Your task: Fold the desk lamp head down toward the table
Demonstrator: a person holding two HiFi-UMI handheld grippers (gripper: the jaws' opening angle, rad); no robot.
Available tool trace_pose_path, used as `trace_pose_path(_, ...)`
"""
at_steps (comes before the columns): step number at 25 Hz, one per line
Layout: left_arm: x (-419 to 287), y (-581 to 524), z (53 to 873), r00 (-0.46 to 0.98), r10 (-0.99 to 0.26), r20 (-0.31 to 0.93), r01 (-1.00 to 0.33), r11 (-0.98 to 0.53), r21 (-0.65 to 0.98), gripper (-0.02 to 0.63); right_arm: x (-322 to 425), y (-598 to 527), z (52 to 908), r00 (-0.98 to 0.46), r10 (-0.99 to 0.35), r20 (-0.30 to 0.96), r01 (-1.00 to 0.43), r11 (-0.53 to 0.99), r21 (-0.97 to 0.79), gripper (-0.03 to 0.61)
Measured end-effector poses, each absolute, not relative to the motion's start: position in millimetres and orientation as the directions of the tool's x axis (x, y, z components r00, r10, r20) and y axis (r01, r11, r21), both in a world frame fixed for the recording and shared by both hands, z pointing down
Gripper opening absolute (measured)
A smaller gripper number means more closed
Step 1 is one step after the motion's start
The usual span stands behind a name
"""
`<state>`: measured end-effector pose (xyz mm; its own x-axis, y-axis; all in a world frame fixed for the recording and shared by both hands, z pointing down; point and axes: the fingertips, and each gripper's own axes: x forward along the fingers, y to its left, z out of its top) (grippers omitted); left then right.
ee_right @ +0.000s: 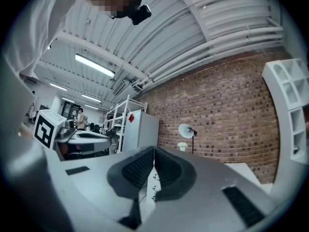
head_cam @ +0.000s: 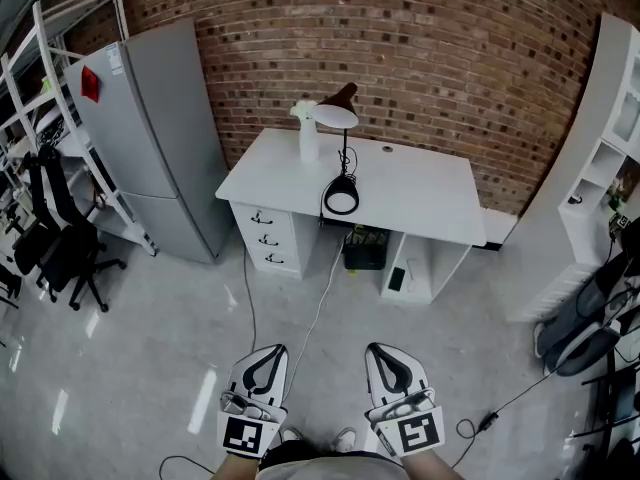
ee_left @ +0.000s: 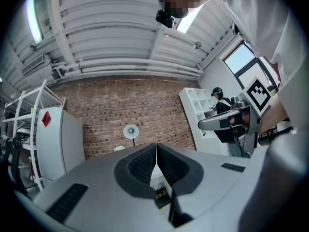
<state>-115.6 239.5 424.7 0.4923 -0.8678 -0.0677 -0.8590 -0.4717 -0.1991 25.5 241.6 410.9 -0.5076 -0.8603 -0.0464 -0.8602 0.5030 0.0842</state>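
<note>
Desk lamp with a thin black stem and a round white-faced head (head_cam: pixel 336 116) stands upright on a white rectangular desk (head_cam: pixel 420 193), well ahead of both pairs of jaws and between their lines of aim; its black ring-shaped base (head_cam: pixel 341 197) rests near the desk's front edge, and the head sits high above it, not folded down. A tall white vessel with a ruffled top (head_cam: pixel 307 133) stands just beside the lamp, on the side toward the left jaws. Behind the desk runs a red-brown brick wall (head_cam: pixel 430 48). From the desk a thin cable (head_cam: pixel 320 308) trails over the pale floor toward the gap between the two grippers. The left gripper (head_cam: pixel 268 353) is held low and well apart from the desk — its dark ribbed jaws are pressed together with nothing between them (ee_left: pixel 156 146), and the lamp (ee_left: pixel 130 131) shows small, above and a little left of the tips. The right gripper (head_cam: pixel 385 353) hangs beside it, jaws likewise closed tight and empty (ee_right: pixel 154 151); the lamp (ee_right: pixel 186 130) appears above and right of those tips. Farther out, past the left jaws, stands a tall grey refrigerator (head_cam: pixel 160 138).
</note>
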Motion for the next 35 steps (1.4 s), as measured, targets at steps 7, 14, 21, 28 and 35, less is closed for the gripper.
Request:
trace_pose_path(7, -91.5, 225.8, 422.1, 0.474, -0.878, -0.071, -0.870, -0.454, -0.194, 0.014, 55.4, 233.6, 413.6, -0.511, -0.857, -0.059, -0.859, 0.508, 0.067, 0.018)
trace_pose_path(14, -70.7, 194.8, 423.4, 0.494, -0.866, -0.082, -0.861, -0.474, -0.181, 0.014, 70.6, 209.5, 414.6, -0.508, -0.859, -0.061, -0.860, 0.503, 0.080, 0.018)
trace_pose_path(21, -61.4, 127.6, 435.4, 0.532, -0.842, -0.082, -0.841, -0.515, -0.165, 0.014, 75.0, 147.8, 423.4, -0.483, -0.875, -0.040, -0.873, 0.478, 0.091, 0.018)
trace_pose_path(28, -72.2, 33.7, 438.4, 0.557, -0.826, -0.080, -0.827, -0.544, -0.141, 0.014, 57.7, 57.3, 425.3, -0.475, -0.880, -0.012, -0.877, 0.472, 0.092, 0.018)
trace_pose_path(35, -93.8, -52.9, 440.8, 0.576, -0.814, -0.075, -0.816, -0.567, -0.116, 0.014, 31.4, -30.5, 425.9, -0.457, -0.889, 0.012, -0.886, 0.457, 0.083, 0.018)
